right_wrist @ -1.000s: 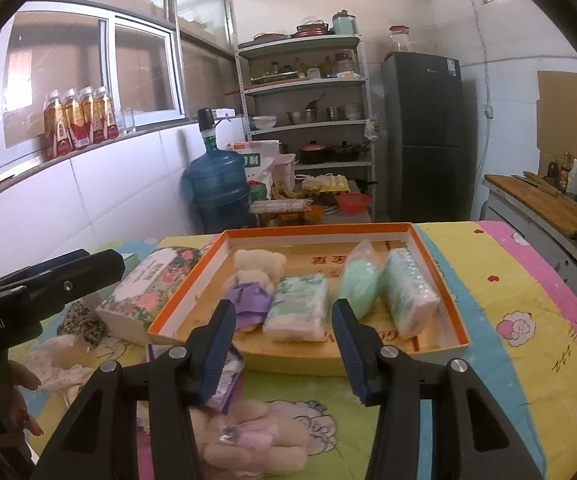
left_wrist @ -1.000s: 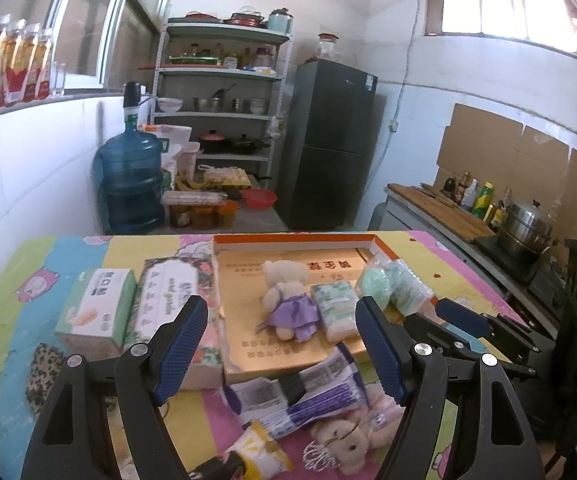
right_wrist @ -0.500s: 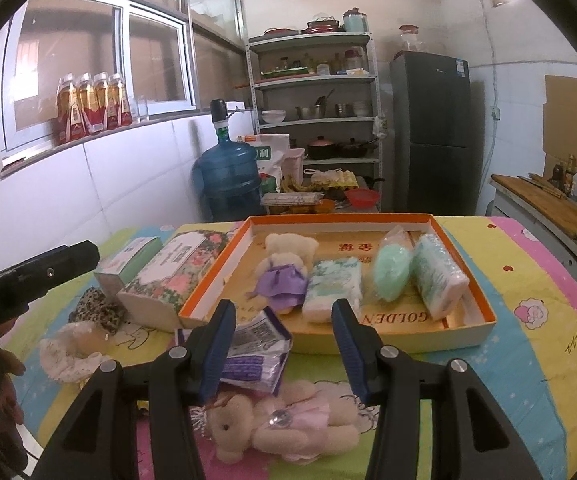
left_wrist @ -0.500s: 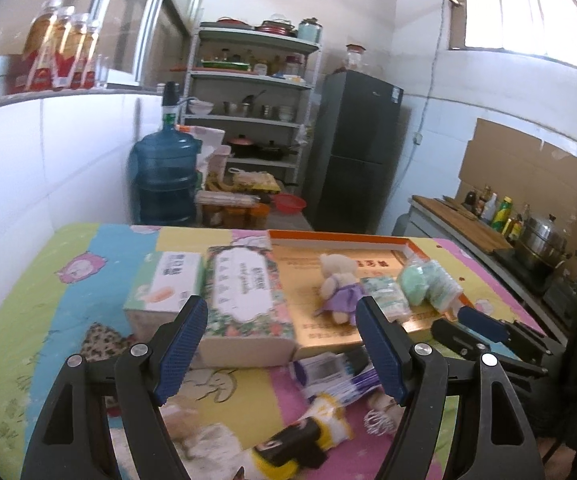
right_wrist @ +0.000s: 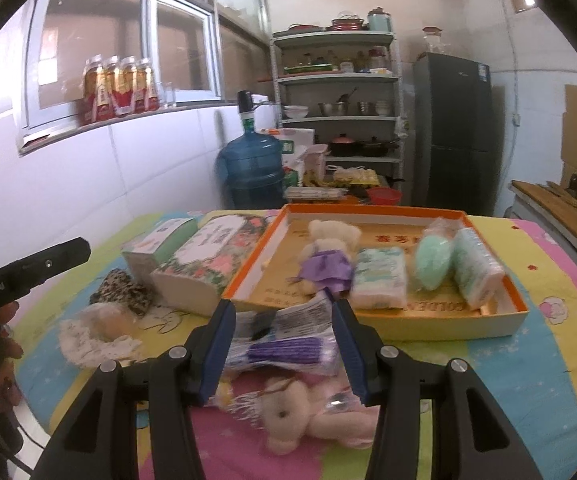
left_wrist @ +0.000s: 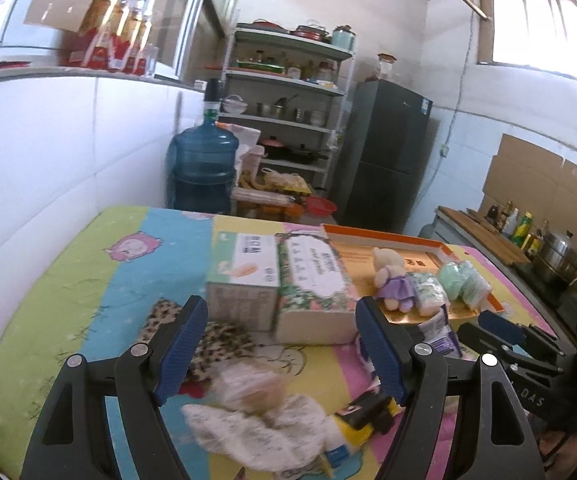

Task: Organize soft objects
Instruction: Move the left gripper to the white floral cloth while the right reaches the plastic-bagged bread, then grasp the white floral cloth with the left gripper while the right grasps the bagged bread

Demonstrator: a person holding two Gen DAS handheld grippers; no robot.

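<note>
- On the worktop (right_wrist: 536,364), under a bright cartoon cloth: an orange-rimmed tray (right_wrist: 440,213) toward the far right, its near wall just beyond the right claw (right_wrist: 284,346).
- Inside the tray, in a row: bear in purple dress (right_wrist: 326,258), white tissue pack (right_wrist: 380,278), green pouch (right_wrist: 432,262), clear-wrapped pack (right_wrist: 478,268); bare tray floor along the far wall and front left corner.
- Against the tray's left wall: floral tissue box (right_wrist: 212,260), with green-and-white box (right_wrist: 160,246) touching its far side.
- Near the left edge of the cloth: leopard-print cloth (left_wrist: 192,330) just in front of the boxes, lace-trimmed soft item (left_wrist: 256,424) nearer still, blurred.
- Left claw (left_wrist: 280,354): jaws wide apart, nothing gripped, hanging above the lace-trimmed item and the leopard cloth.
- Right claw: jaws partly apart, clamped on nothing; purple-striped packet (right_wrist: 288,344) framed between them but lying below on the cloth, pads apart from it.
- Toward the near edge, under the right claw: pink-dressed plush bear (right_wrist: 308,408) lying flat, touching the striped packet.
- Yellow-and-black packet (left_wrist: 360,420) beside the lace item, under the left claw's right finger.
- Open cloth: a wide green and blue stretch on the far left, and a yellow, blue and pink band right of the tray up to the worktop edge.
- Beyond the far edge: water jug (right_wrist: 250,168) and shelf rack (right_wrist: 336,80), well apart from the worktop's things.
</note>
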